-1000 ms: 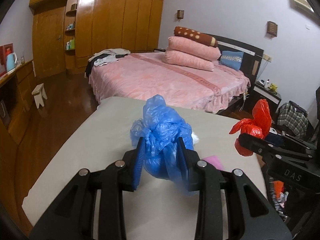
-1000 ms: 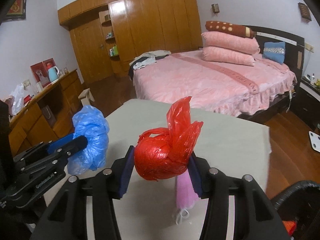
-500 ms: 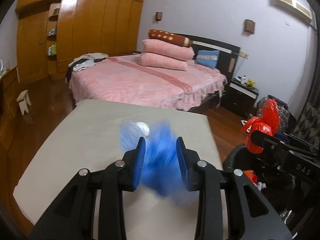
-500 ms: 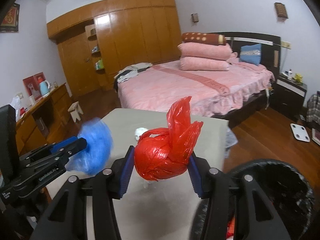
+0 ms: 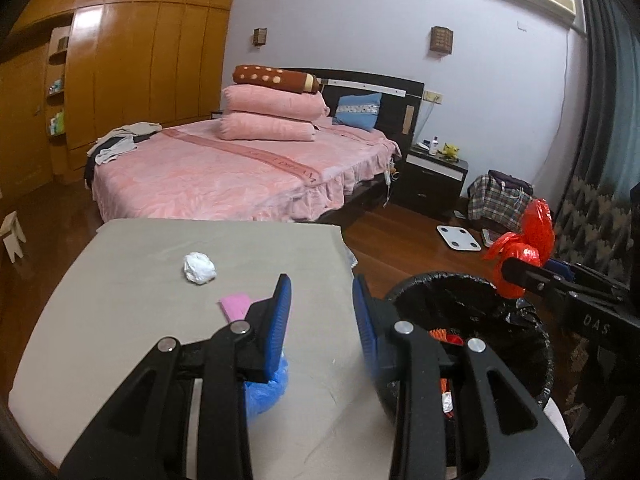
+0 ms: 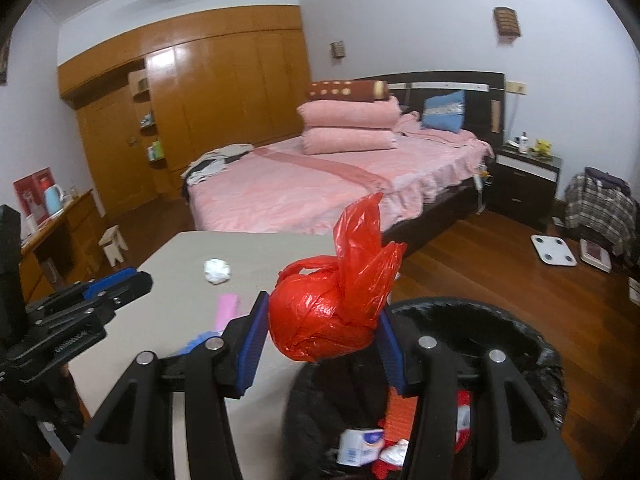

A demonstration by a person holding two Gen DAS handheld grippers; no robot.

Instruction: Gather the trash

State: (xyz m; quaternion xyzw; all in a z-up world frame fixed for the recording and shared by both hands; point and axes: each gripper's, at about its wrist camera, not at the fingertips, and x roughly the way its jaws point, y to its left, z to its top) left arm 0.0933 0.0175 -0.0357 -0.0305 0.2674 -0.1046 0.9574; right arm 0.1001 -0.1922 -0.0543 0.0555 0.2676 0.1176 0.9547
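Red bag clamped, right tool | left tool agape

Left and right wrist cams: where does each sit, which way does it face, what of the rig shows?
Left wrist: on the left gripper, facing the bed across the table; open fingers, right gripper at the right edge.
Right wrist: on the right gripper, above the black bin, clamping the red bag; left gripper at the left edge.
Shared: white paper wad, pink item, bin, bed.
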